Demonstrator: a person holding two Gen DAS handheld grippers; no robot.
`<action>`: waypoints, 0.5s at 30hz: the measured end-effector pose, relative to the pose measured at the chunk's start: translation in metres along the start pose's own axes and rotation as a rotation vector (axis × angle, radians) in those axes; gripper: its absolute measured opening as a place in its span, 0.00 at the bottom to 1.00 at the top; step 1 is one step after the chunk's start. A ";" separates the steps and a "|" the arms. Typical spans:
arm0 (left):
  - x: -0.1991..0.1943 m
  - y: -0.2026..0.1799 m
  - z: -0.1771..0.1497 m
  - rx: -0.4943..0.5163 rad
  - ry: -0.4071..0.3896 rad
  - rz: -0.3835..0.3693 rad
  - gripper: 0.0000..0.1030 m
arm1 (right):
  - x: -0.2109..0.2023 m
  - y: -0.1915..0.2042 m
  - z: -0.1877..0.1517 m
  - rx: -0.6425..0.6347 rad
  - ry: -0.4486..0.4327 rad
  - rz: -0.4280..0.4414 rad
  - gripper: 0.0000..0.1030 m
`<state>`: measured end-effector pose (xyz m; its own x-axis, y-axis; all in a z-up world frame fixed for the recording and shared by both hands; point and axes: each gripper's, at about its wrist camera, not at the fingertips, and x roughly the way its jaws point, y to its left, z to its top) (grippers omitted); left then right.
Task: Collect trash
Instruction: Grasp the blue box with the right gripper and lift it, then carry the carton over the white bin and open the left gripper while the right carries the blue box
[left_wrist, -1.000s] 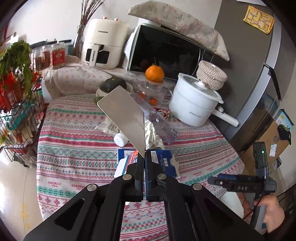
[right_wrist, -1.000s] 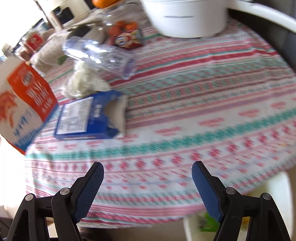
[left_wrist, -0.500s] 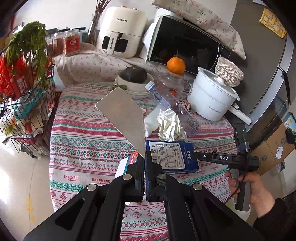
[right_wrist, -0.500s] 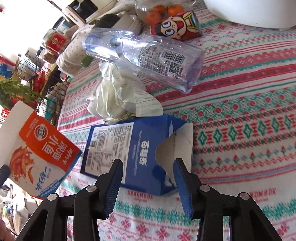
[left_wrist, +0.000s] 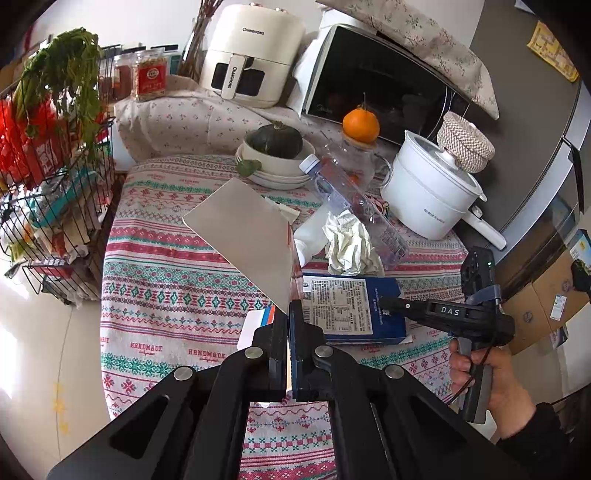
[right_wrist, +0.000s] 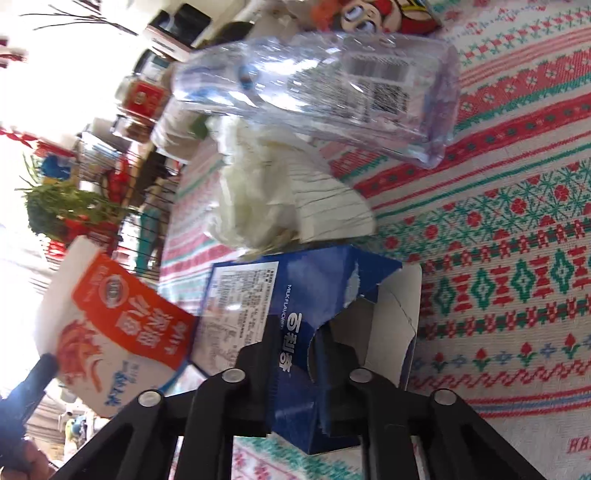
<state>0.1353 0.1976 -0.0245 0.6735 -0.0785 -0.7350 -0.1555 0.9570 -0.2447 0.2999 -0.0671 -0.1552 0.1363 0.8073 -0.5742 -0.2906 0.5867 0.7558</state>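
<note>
So the left gripper (left_wrist: 290, 325) is clamped tight on the edge of a flattened orange-and-white snack carton (left_wrist: 245, 236), holding it up in the air over the near half of the round table with the striped red, green and white woven tablecloth (left_wrist: 162, 291). In the right wrist view that same carton (right_wrist: 110, 332) hangs off to the left, above the cloth.

The right gripper (right_wrist: 293, 363) has closed its fingers on the torn-open end of a dark blue cardboard box with white lettering (right_wrist: 314, 291). The box (left_wrist: 351, 306) lies flat on the cloth near the table's near right edge.

Right behind the box, touching it, there's a crumpled wad of white paper (left_wrist: 351, 245), and behind that a clear empty plastic bottle (left_wrist: 354, 206) lying on its side. A small white plastic bottle (left_wrist: 312, 232) lies just left of the paper wad.

Further back toward the far edge: a white electric cooking pot (left_wrist: 432, 192) and a stack of white bowls with a dark green squash (left_wrist: 275, 138) on top.
</note>
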 end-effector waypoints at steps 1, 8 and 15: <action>-0.001 -0.001 0.000 0.004 -0.002 -0.002 0.00 | -0.005 0.005 -0.002 -0.018 -0.006 -0.011 0.10; -0.012 -0.013 -0.003 0.030 -0.022 -0.025 0.00 | -0.058 0.050 -0.013 -0.135 -0.056 -0.111 0.03; -0.027 -0.039 -0.011 0.087 -0.045 -0.071 0.00 | -0.119 0.067 -0.041 -0.199 -0.102 -0.284 0.02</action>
<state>0.1153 0.1593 -0.0017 0.7128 -0.1365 -0.6880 -0.0441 0.9702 -0.2382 0.2258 -0.1261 -0.0491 0.3289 0.6219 -0.7107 -0.4048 0.7727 0.4889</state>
